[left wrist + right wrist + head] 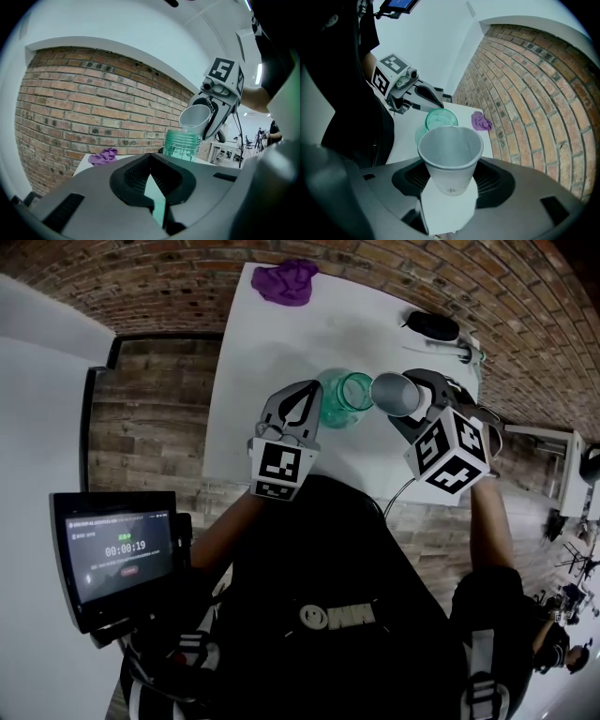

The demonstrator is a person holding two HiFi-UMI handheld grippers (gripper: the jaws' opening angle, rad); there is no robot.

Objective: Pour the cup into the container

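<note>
On the white table (281, 343), set against a brick wall (93, 103), a purple cloth (286, 281) is noted at the far end. The green container (345, 397) is stood mid-table, contents unclear. The white cup (394, 393) is clamped in the right gripper (450, 183), tilted, its lip over the container's mouth. The left gripper (150, 159) is closed empty, just beside the container.

Layout, head view. The jar (349, 397) stands on the table (272, 343), toward its near edge. The cup (394, 393), between the right gripper's (412, 401) jaws, lies over the jar's mouth from the right. The left gripper (313, 390) sits just left of the jar, perhaps touching it. A cloth (286, 282) lies behind, at the far edge.
</note>
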